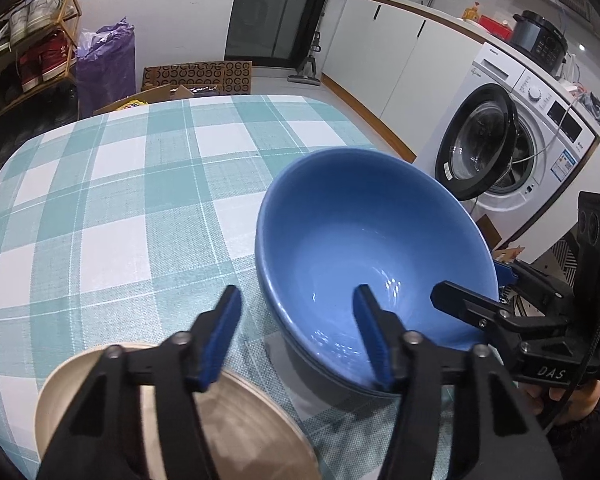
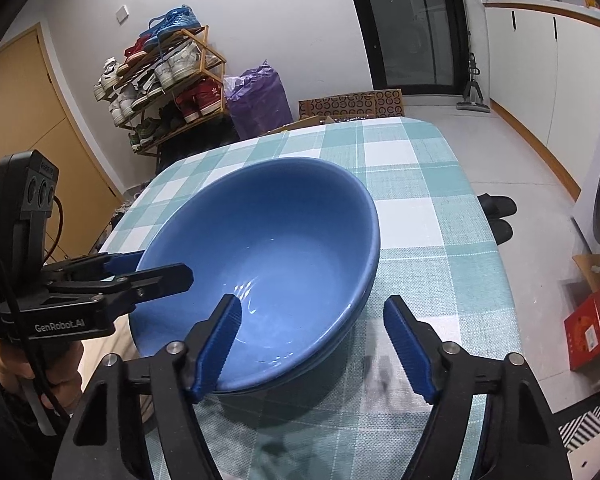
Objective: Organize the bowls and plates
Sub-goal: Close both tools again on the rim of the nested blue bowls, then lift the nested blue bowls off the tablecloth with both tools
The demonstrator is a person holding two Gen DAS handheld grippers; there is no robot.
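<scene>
Here, glossy round blue bowl (image 1: 364, 248)

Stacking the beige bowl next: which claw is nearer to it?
Left. The left claw sits just above the beige bowl; the right claw is across the blue bowl.

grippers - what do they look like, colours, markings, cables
Both the left gripper and the right gripper have black angular bodies, silver pivot screws and two fingers faced with ribbed blue pads. White lettering reads "GenRobot.AI" on the left one and "DAS" on the right. Each carries a black sensor block with round lenses, and black cables trail down. Bare hands grip them.
</scene>
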